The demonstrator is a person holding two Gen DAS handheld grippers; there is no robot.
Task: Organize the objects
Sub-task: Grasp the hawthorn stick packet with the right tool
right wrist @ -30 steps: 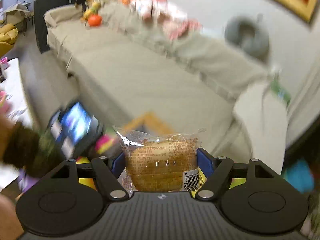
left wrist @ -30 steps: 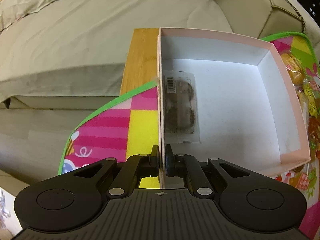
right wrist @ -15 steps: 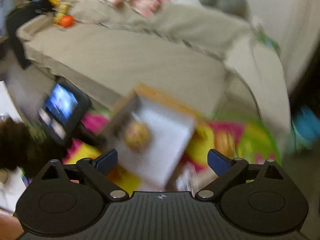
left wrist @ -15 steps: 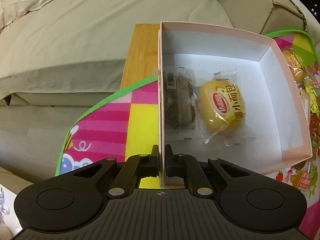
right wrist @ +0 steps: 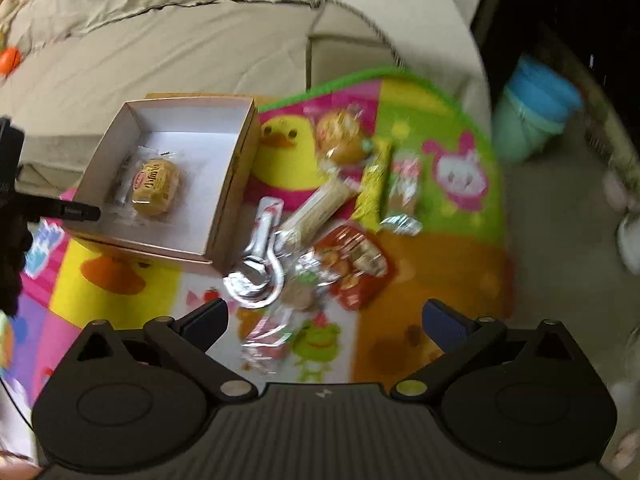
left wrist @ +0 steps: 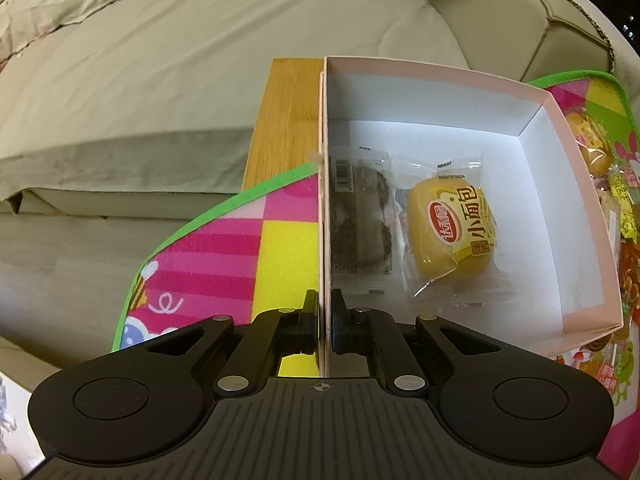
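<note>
A pink-rimmed white box (left wrist: 552, 120) sits on a colourful play mat. Inside lie a yellow wrapped bun (left wrist: 452, 232) and a dark snack packet (left wrist: 360, 224). My left gripper (left wrist: 325, 316) is shut on the box's left wall. In the right wrist view the box (right wrist: 236, 160) with the bun (right wrist: 156, 188) is at upper left. My right gripper (right wrist: 326, 316) is open and empty above a pile of wrapped snacks (right wrist: 352, 264). A second bun (right wrist: 344, 140) lies beside the box.
The play mat (right wrist: 452, 128) lies over a wooden board (left wrist: 288, 120) against a beige sofa (left wrist: 160, 60). A silver packet (right wrist: 260, 264), a long pale packet (right wrist: 316, 208) and a yellow stick packet (right wrist: 374, 184) lie right of the box. A blue-green bin (right wrist: 532, 112) stands far right.
My right gripper opened and let the yellow bun go into the box, then swung away to face the snack pile. My left gripper kept its hold on the box wall.
</note>
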